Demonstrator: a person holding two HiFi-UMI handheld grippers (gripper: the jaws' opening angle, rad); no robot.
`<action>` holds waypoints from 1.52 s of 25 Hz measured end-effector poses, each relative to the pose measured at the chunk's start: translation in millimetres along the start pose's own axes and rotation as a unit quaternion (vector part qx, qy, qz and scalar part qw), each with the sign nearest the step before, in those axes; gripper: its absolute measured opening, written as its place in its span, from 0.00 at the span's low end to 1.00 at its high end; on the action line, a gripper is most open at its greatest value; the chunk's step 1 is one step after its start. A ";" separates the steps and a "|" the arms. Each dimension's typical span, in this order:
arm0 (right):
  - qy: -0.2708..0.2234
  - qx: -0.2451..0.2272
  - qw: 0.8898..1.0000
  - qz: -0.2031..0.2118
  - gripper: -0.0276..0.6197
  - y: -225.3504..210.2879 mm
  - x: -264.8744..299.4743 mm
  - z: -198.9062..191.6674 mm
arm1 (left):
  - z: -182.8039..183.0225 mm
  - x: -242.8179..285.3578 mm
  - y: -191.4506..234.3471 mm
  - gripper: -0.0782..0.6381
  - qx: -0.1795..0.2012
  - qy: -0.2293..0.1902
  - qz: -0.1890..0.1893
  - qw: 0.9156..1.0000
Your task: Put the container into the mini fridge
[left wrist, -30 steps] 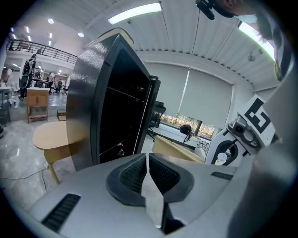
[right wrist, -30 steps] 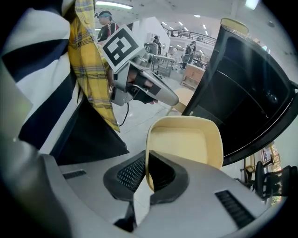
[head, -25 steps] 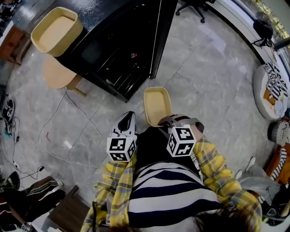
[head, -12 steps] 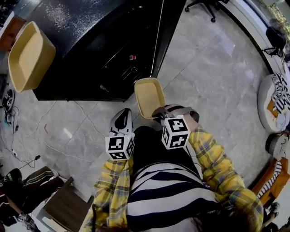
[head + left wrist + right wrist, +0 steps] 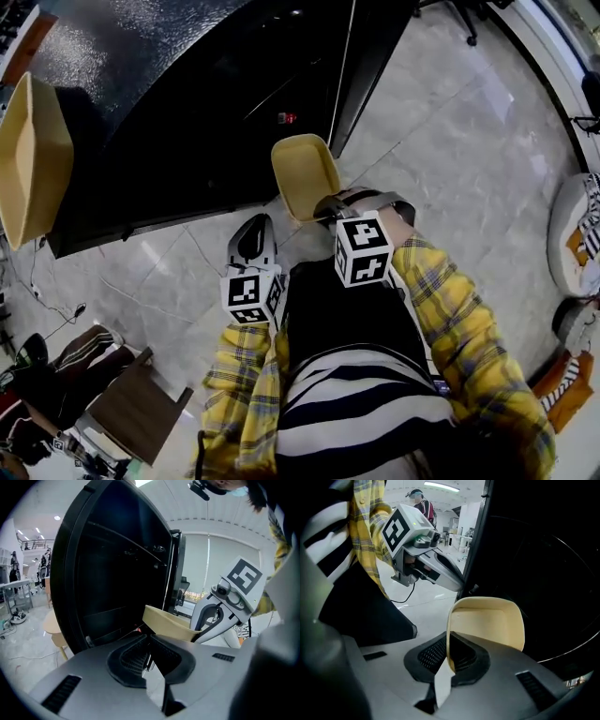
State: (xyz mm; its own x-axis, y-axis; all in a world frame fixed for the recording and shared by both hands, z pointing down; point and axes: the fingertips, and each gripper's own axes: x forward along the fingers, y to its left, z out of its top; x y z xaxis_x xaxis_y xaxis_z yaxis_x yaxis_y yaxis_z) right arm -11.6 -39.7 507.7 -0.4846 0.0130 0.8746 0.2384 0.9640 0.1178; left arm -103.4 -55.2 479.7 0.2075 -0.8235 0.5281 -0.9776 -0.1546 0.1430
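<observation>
Pinching one container point(image 5: 302, 173), second tub point(image 5: 33, 155) aside

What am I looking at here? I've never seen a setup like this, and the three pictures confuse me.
There is no robot: a person in a yellow plaid shirt holds a gripper in each hand. The top-down picture comes from a camera on their head. The other two come from cameras riding on each gripper, looking along its jaws. The marker cubes are parts of the grippers. The right gripper is clamped on the rim of a tan container, held before a black mini fridge whose door is open. The left gripper is shut and empty. Underneath is a grey stone floor.
</observation>
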 end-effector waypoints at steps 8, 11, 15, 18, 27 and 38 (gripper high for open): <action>0.011 -0.040 0.999 0.004 0.09 -43.1 22.4 -9.3 | 2.3 31.0 9.3 0.15 -0.002 -0.009 0.037 0.999; 0.016 -0.053 0.998 0.000 0.09 -58.3 26.7 -8.5 | 6.1 36.4 11.9 0.15 -0.004 -0.016 0.046 0.999; 0.020 -0.067 0.998 -0.009 0.09 -78.3 33.3 -2.9 | 9.9 41.1 19.1 0.15 -0.008 -0.026 0.062 0.998; 0.024 -0.080 0.996 -0.017 0.09 -93.0 41.7 3.0 | 15.1 46.0 27.7 0.15 -0.012 -0.039 0.081 0.996; 0.046 -0.118 0.991 -0.047 0.09 -123.8 48.5 1.0 | 18.4 54.6 27.0 0.15 -0.022 -0.055 0.099 0.993; 0.078 -0.165 0.979 -0.089 0.09 -158.9 65.8 -0.8 | 19.9 61.3 37.8 0.15 -0.027 -0.062 0.102 0.992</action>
State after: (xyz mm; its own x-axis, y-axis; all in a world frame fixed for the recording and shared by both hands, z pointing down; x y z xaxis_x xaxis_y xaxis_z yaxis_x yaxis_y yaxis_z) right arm -80.7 -192.2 547.0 -0.4152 -0.2118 0.8847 0.4330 0.8093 0.3969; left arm -128.3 -122.4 500.8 -0.0041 -0.8962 0.4436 -0.9948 0.0490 0.0898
